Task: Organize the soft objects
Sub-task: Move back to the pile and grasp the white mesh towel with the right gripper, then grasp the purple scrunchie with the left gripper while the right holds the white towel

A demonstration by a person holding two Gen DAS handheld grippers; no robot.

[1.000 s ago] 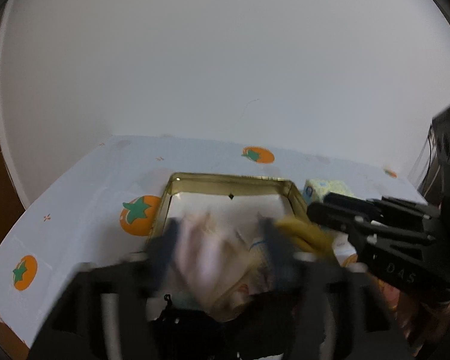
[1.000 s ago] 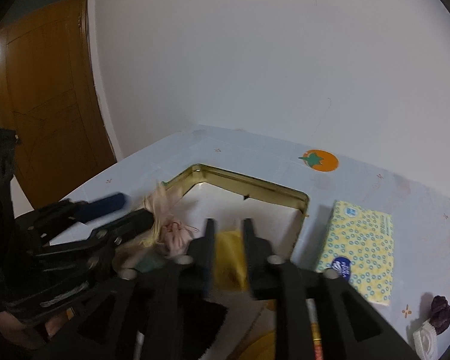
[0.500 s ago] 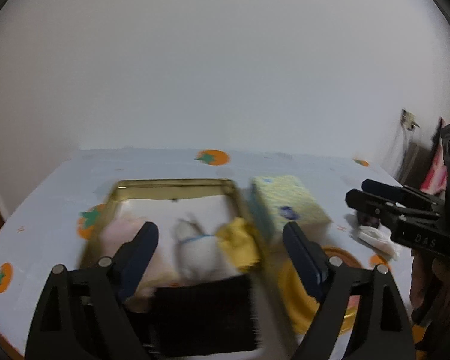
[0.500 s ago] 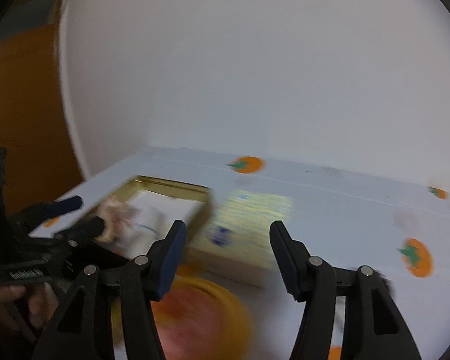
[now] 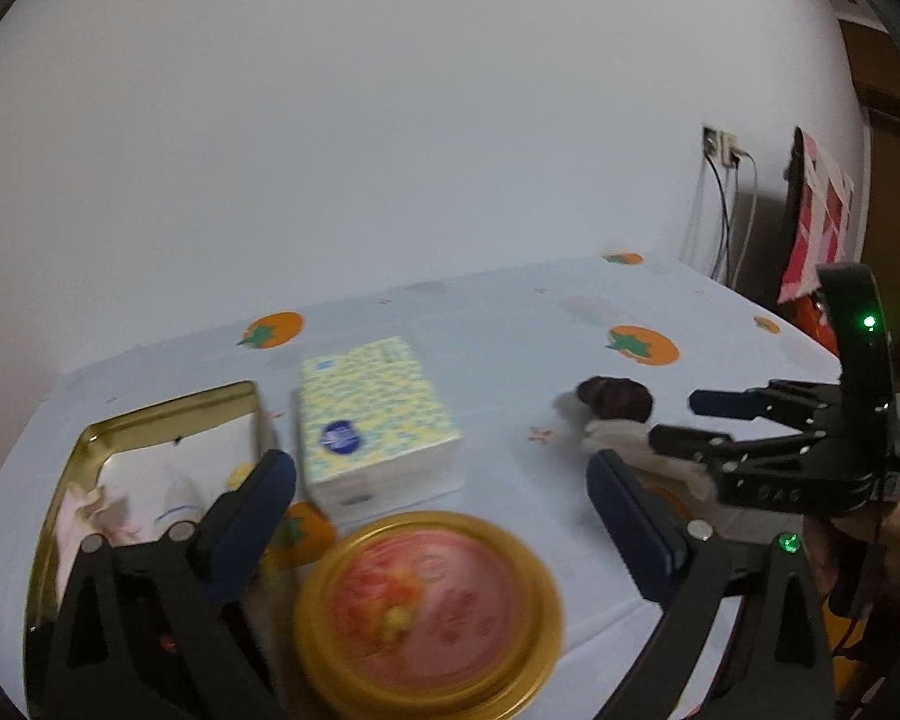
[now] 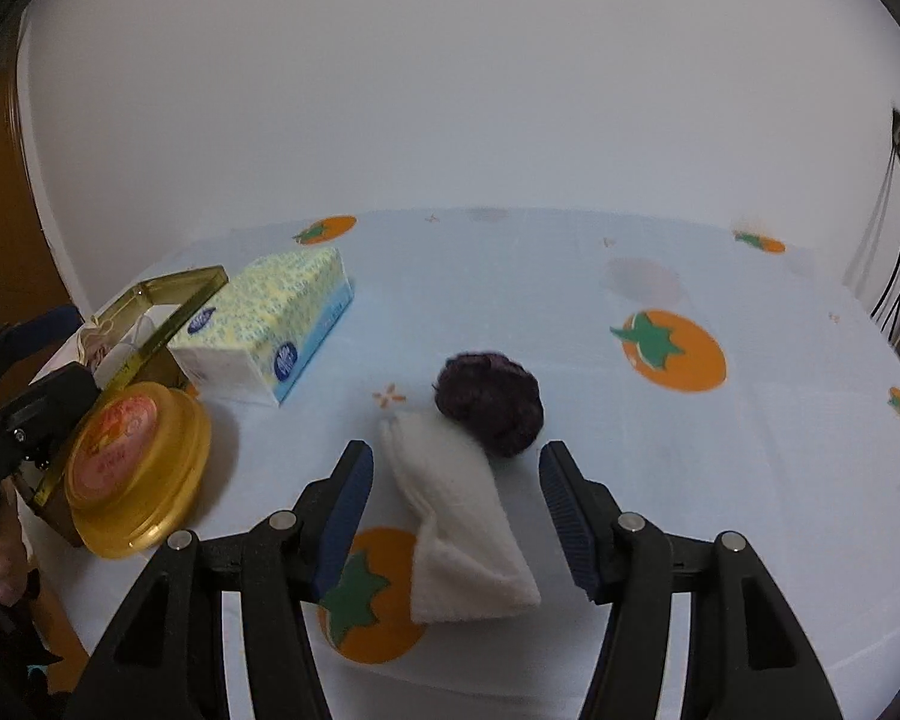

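Moved since a second ago: both hand-held grippers have left the tin and swung right; the right one, then shut over the yellow cloth, is now apart.

Done: tin (image 5: 60, 516) on the counter's left holds several soft items, pink, white and a bit of yellow, blurred.

Left: white cloth (image 6: 459, 510), folded, flat on the counter (image 6: 570, 312); dark purple ball (image 6: 489, 399) touching its far end. By the look of it, these two are the last pieces outside the tin.

Right hand-held gripper (image 6: 453, 483): jaws apart, straddling the white cloth, empty.

Left hand-held gripper (image 5: 441, 498): jaws wide apart, empty, above the round lid (image 5: 429, 615).

Around: tissue pack (image 6: 267, 324) just beside the tin; round lid in front of it, near the tin. Both lie between the tin and the loose pieces, so a low carry could clip them.
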